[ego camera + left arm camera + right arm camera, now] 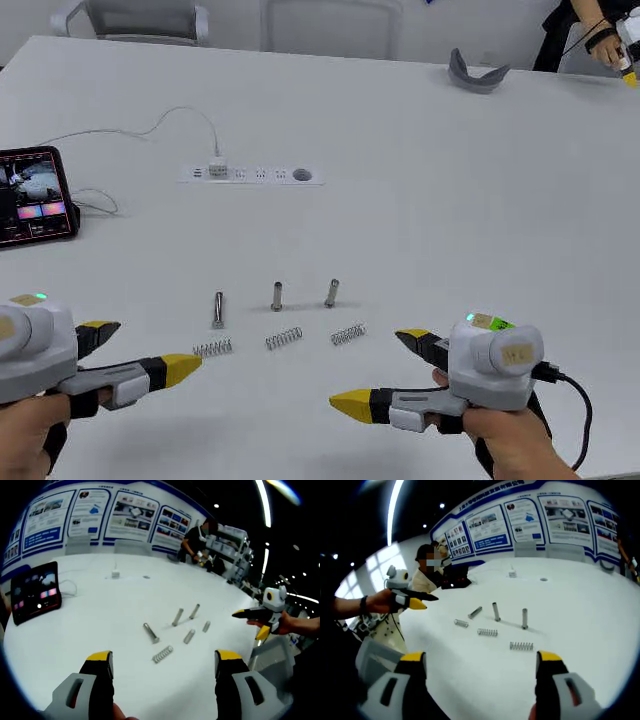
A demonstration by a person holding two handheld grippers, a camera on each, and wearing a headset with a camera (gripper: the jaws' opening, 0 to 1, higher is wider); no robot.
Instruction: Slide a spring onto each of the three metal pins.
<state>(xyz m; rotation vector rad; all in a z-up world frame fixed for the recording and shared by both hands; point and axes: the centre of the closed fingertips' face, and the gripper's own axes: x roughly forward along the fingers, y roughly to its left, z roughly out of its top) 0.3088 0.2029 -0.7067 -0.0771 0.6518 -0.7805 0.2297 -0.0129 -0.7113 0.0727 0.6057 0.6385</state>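
Left gripper: we hold the left gripper (150, 345) low over the white table (450, 200), its jaws spread wide with nothing between them.
Right gripper: the right gripper (372, 369) is also spread wide and empty, well apart from the left one.
Springs: three lie loose in a row ahead of the grippers. The first spring (212, 348) is just beyond the left gripper's yellow tip, the second spring (283, 338) lies between the two grippers, and the third spring (348, 334) is near the right gripper's upper tip.
Pins: one sits beyond each spring, farther from both grippers. The first pin (218, 310) looks to us to be lying on its side, while the second pin (277, 296) and third pin (331, 293) stand upright. All three are bare.
Beyond the pins: a power strip (245, 174) lies far ahead of the left gripper, and a tablet (35, 195) sits off to that gripper's outer side.
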